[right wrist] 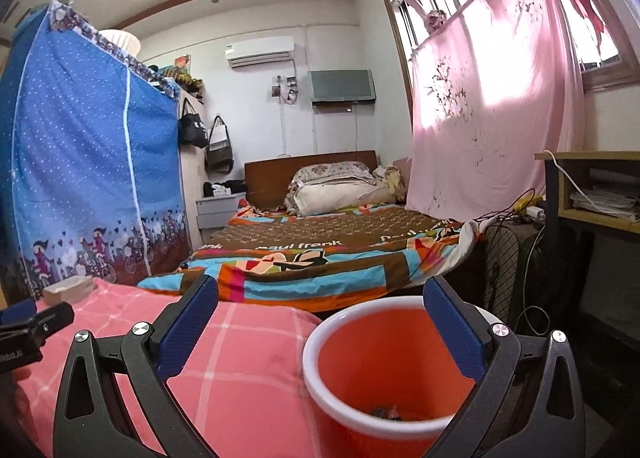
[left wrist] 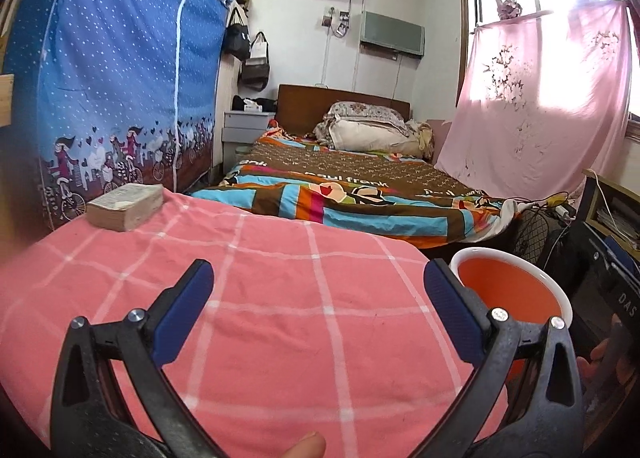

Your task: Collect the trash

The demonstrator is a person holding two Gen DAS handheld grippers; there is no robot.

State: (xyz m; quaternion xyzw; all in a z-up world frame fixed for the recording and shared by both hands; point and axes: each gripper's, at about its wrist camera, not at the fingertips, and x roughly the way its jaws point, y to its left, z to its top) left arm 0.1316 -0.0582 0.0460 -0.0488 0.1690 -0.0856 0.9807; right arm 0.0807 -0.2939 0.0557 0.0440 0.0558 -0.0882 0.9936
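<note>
Orange bin [right wrist: 384,370] sits just below the spread-wide right tool [right wrist: 320,322].

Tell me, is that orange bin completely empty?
No: in the right wrist view a small dark scrap lies at the bottom of the orange bin.

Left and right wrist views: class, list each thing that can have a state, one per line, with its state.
Left tongs: open, holding nothing.
Right tongs: open, holding nothing.
Orange plastic bin with white rim: upright, uncovered, small dark scrap inside.
Tan rectangular block: lying flat on pink checked cloth.
</note>
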